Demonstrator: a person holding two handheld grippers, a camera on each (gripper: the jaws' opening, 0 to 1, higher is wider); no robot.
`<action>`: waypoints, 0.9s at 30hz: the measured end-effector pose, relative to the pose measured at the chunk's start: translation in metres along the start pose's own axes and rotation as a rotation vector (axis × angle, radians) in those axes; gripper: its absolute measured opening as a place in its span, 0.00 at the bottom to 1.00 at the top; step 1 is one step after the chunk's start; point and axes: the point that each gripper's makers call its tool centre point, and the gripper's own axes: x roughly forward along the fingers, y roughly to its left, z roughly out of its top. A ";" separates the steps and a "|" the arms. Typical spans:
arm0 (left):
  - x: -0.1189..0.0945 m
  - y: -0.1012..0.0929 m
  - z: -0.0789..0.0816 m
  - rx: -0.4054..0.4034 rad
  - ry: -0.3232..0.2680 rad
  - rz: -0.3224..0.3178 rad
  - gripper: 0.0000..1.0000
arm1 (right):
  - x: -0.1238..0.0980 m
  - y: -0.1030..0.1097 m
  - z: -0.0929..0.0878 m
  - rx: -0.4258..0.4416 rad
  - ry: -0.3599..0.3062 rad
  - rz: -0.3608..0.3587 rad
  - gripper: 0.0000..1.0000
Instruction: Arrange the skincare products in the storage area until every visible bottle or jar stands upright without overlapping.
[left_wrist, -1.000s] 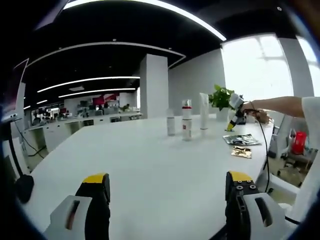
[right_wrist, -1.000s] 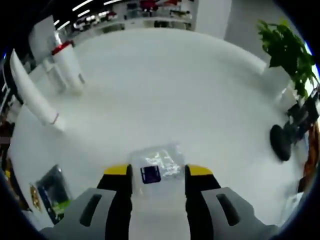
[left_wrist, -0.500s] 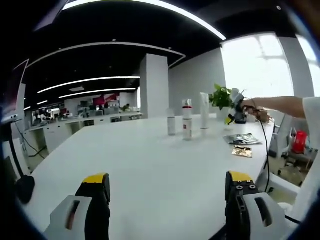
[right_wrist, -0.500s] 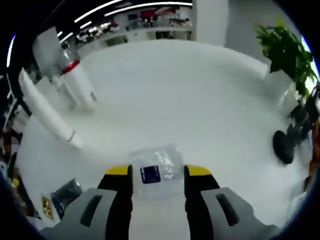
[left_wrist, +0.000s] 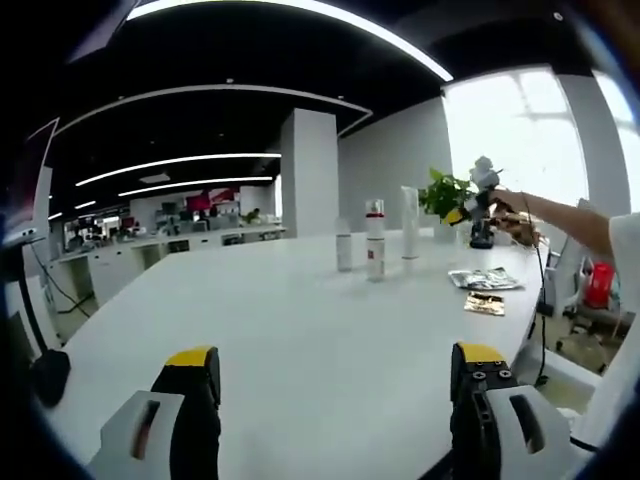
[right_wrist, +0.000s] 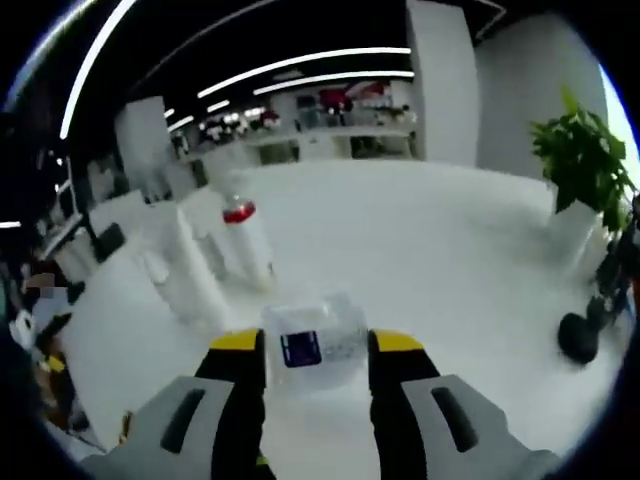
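My right gripper (right_wrist: 315, 350) clamps a clear jar (right_wrist: 314, 343) with a dark blue label, held above the white table (right_wrist: 450, 260); I can't read the label's print. My left gripper (left_wrist: 335, 375) stands wide apart, nothing between its jaws. Across the table stand a red-capped bottle (left_wrist: 374, 238), a small bottle (left_wrist: 343, 245) and a tall white tube (left_wrist: 409, 222), all upright, their writing too small to read. Sachets (left_wrist: 483, 280) lie flat nearby.
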 end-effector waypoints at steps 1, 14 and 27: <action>0.000 0.000 0.000 0.001 0.000 0.000 0.99 | -0.002 0.001 0.001 -0.008 -0.004 -0.005 0.39; 0.002 -0.003 -0.001 -0.001 -0.002 -0.004 0.98 | -0.036 0.078 0.004 -0.228 -0.174 0.032 0.39; 0.002 -0.003 -0.003 0.012 0.003 -0.003 0.98 | -0.044 0.157 -0.003 -0.233 -0.352 0.153 0.39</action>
